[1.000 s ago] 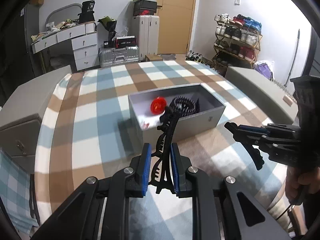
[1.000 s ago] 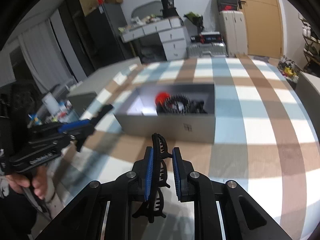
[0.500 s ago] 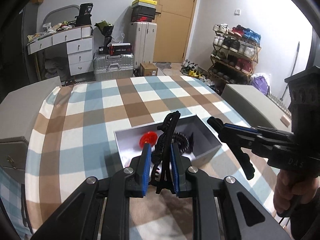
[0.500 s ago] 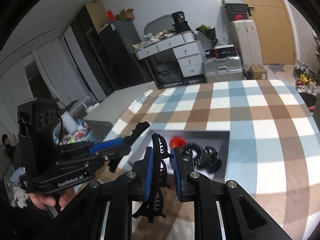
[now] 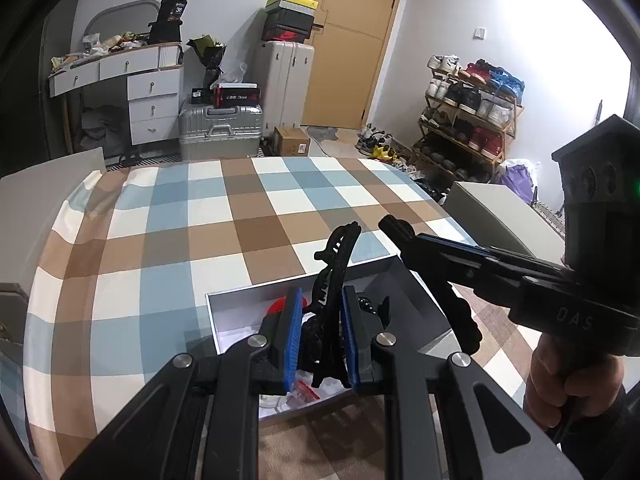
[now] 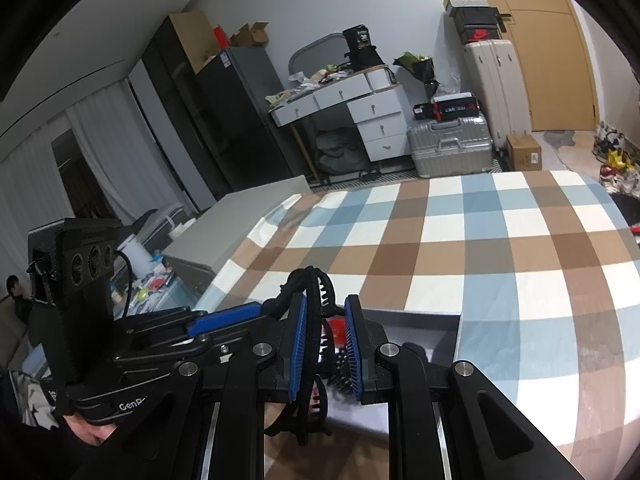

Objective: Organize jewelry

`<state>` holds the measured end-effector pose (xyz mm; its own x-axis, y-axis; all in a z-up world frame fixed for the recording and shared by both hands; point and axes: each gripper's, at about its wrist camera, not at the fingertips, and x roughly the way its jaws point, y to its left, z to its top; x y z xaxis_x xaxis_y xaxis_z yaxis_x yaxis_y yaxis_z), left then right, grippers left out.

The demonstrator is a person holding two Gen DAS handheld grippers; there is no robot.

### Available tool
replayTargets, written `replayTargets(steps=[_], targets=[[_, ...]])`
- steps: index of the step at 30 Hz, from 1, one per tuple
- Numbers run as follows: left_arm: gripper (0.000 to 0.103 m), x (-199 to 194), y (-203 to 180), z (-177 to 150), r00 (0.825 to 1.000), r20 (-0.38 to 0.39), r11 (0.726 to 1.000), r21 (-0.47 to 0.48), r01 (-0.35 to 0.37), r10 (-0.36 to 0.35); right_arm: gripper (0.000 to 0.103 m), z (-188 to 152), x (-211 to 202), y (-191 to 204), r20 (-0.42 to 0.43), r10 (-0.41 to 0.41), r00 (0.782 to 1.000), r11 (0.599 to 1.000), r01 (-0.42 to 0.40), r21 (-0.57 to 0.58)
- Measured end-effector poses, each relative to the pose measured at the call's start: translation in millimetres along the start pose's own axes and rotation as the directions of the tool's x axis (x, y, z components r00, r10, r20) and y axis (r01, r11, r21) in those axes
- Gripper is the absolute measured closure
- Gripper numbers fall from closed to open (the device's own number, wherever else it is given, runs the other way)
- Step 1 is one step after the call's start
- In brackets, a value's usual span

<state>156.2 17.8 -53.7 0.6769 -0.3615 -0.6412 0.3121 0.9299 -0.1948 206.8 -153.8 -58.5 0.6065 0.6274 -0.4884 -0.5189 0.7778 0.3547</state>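
Observation:
My left gripper [image 5: 319, 334] is shut on a black hair claw clip [image 5: 335, 264] and holds it right over the open grey box [image 5: 404, 286]. My right gripper [image 6: 325, 342] is shut on another black claw clip [image 6: 310, 286], also over the box [image 6: 416, 318]. The right gripper shows in the left wrist view [image 5: 394, 226], close beside the left one. In the box lie a red piece [image 5: 276, 307] and black toothed hair pieces [image 6: 342, 368], mostly hidden behind the fingers.
The box sits on a blue, brown and white checked cloth [image 5: 192, 220] over the table. Grey chair backs [image 5: 492, 216] stand at both sides. Suitcases [image 5: 220, 128], a desk and a shoe rack stand beyond the far edge.
Both grippers have moved forward and down to the box with their clips. The box has slid from mid-view to right under the fingers. The two grippers have come closer together.

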Motion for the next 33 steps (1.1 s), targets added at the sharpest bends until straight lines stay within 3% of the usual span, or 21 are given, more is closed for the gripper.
replayTargets(steps=[9,14,18,20,24,26,27,30,32,33], targets=[[0.089,12.6,2.6,-0.4,1.0,-0.028,1.0,-0.006,0.007,-0.007,0.085,-0.4,14.3,-10.7,-0.013,-0.01,1.0,1.0,0.01,0.006],[0.089,21.3,5.9,-1.8,0.996,-0.065,0.998,-0.025,0.057,-0.059,0.085,-4.3,28.0,-19.2,-0.046,-0.018,0.999,1.0,0.019,0.022],[0.082,20.6,8.5,-2.1,0.996,-0.064,0.998,-0.035,0.056,-0.058,0.081,-7.4,30.6,-23.8,-0.046,-0.011,0.999,0.999,0.013,0.035],[0.06,18.2,10.9,-2.6,0.996,-0.058,0.997,-0.054,0.058,-0.062,0.063,-8.0,29.0,-24.9,-0.04,-0.01,0.999,0.999,0.011,0.041],[0.057,7.4,12.2,-4.3,0.999,-0.027,0.997,-0.07,0.045,-0.047,0.057,-10.8,11.3,-18.9,0.01,-0.009,1.0,1.0,0.009,0.024],[0.056,1.7,11.8,-5.2,0.999,-0.011,0.996,-0.076,0.034,-0.035,0.04,-14.1,1.2,-14.8,0.046,-0.017,0.999,1.0,0.016,0.017],[0.055,-1.1,11.6,-5.8,1.0,0.001,0.997,-0.078,0.026,-0.026,0.037,-15.1,-1.8,-12.9,0.058,-0.021,0.998,1.0,0.02,0.012],[0.039,-18.2,8.1,-10.9,0.997,0.079,0.996,-0.085,-0.014,0.02,0.029,-24.0,-17.9,-2.8,0.114,-0.048,0.992,0.999,0.05,-0.014],[0.021,-28.1,7.4,-14.6,0.99,0.134,0.994,-0.1,-0.032,0.045,0.016,-29.3,-25.3,2.6,0.144,-0.059,0.988,0.998,0.064,-0.028],[0.02,-32.8,7.2,-16.5,0.985,0.162,0.993,-0.108,-0.037,0.055,0.012,-32.9,-29.4,5.7,0.168,-0.069,0.983,0.996,0.076,-0.036]])
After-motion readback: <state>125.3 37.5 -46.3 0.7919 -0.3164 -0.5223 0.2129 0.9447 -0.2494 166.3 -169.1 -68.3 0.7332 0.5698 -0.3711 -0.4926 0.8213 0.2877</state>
